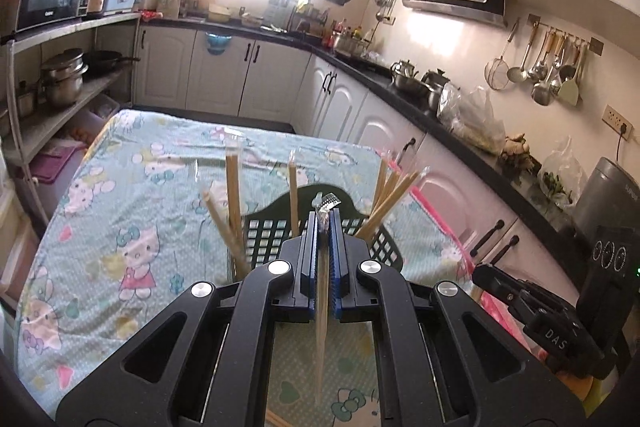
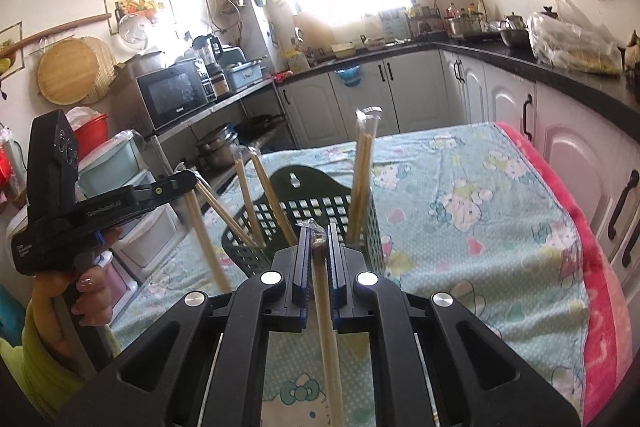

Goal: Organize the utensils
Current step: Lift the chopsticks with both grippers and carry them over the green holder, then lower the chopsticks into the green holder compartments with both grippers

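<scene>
A dark green slotted utensil basket (image 1: 280,231) (image 2: 320,215) stands on the table with several plastic-wrapped chopstick pairs (image 1: 234,195) (image 2: 362,171) leaning upright in it. My left gripper (image 1: 324,223) hangs just in front of the basket and is shut on a wrapped chopstick pair (image 1: 322,327) that dangles below the jaws. My right gripper (image 2: 319,239) is shut on another wrapped chopstick pair (image 2: 330,339), also hanging down, with its plastic tip poking out above the pads. The left gripper (image 2: 192,183) shows at the left of the right wrist view, held by a hand.
The table wears a pale green cartoon-cat cloth (image 1: 132,219) (image 2: 460,211) with a pink edge (image 2: 592,267). White kitchen cabinets (image 1: 352,107) and a black counter (image 2: 560,67) run along the right. A metal shelf rack (image 1: 60,99) with pots and a microwave stands at the left.
</scene>
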A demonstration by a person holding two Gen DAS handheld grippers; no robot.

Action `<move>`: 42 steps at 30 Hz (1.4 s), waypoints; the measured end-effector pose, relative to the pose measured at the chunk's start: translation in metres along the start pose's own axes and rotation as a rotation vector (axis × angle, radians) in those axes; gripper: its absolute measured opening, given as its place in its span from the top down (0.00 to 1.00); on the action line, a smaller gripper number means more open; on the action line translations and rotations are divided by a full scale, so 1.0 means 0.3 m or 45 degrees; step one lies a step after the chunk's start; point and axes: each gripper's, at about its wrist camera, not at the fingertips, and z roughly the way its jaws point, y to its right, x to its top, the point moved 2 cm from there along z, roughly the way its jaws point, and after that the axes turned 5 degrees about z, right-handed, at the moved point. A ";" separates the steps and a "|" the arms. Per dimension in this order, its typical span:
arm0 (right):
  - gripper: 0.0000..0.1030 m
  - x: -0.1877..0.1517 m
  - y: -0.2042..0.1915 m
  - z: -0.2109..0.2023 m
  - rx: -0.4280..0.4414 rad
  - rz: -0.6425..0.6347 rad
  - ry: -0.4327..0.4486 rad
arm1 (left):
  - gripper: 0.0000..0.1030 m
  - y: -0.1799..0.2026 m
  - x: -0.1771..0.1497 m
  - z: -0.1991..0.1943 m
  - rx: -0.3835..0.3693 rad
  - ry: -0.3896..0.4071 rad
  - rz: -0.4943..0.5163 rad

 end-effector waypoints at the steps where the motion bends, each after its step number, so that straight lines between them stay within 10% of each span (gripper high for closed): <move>1: 0.93 0.008 -0.007 -0.002 0.006 -0.004 0.007 | 0.97 0.002 0.006 -0.001 -0.001 0.005 -0.001; 42: 0.93 0.367 -0.153 -0.028 0.075 -0.142 0.333 | 0.97 0.091 0.278 0.012 -0.009 0.178 0.072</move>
